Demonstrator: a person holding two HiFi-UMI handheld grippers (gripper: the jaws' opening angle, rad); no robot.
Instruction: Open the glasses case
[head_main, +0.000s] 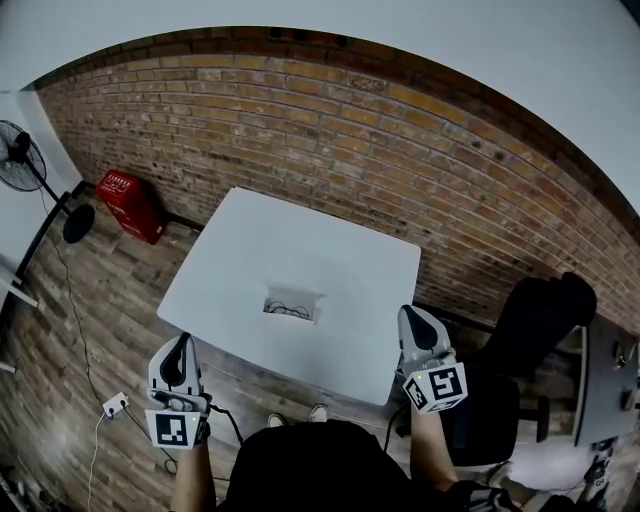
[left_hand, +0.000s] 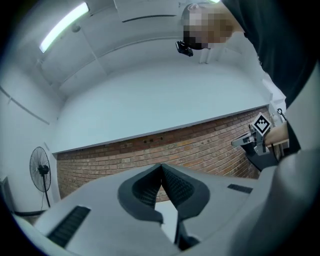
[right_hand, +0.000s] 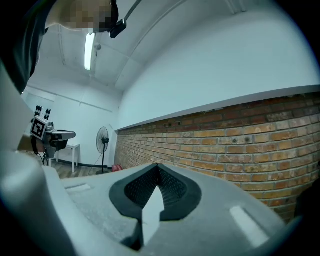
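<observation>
A small pale glasses case (head_main: 293, 305) lies on the white table (head_main: 300, 240), near its middle, with dark shapes showing in it; whether its lid is up cannot be told. Both grippers are held off the table's near edge, left gripper (head_main: 180, 348) and right gripper (head_main: 415, 318), each closed and empty. A brick wall (head_main: 400, 150) stands beyond. On the wood floor (head_main: 90, 310), a fan (head_main: 20, 155) and red box (head_main: 130, 203) stand left and a black chair (head_main: 530, 330) right.

Table recess (head_main: 291, 304) contents too small to identify; fan (head_main: 22, 152) edge-cropped.
</observation>
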